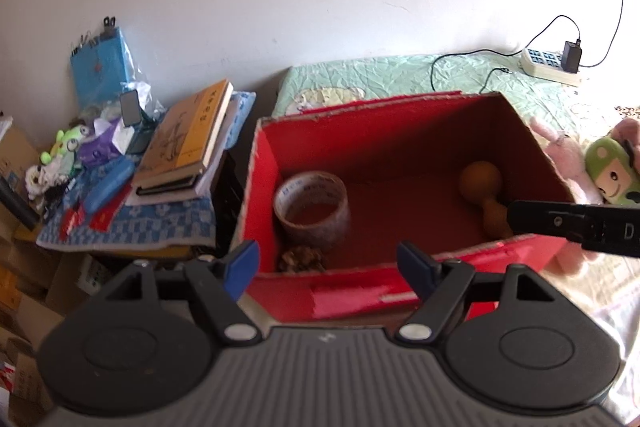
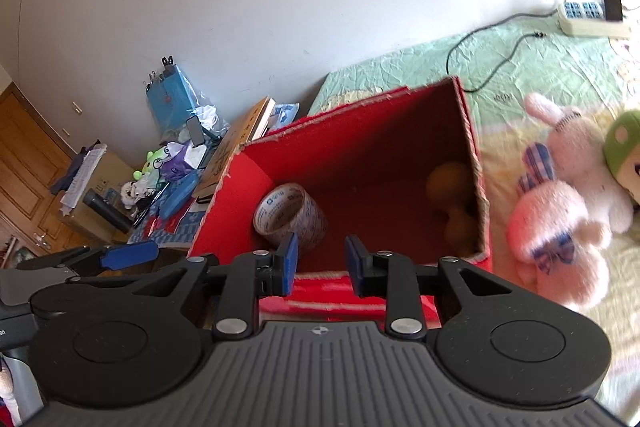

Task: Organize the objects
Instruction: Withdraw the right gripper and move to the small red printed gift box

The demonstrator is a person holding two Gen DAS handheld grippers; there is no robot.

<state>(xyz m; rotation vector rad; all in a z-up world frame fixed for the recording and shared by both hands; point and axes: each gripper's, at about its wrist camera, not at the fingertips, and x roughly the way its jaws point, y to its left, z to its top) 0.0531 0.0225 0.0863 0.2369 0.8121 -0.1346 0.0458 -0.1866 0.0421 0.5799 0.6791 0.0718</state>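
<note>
Though illegible, blue print on tape (image 1: 316, 227)

A red cardboard box (image 1: 400, 291) is seen open-topped on the bed. Inside it, a roll of clear tape (image 1: 312, 209) is propped on edge by the left wall, a brown pine cone (image 1: 300, 261) lies at the near-left corner, and an orange gourd-shaped object (image 1: 486, 193) rests by the right wall.

Bright daylight, seemingly right; fisheye-warped edges.
</note>
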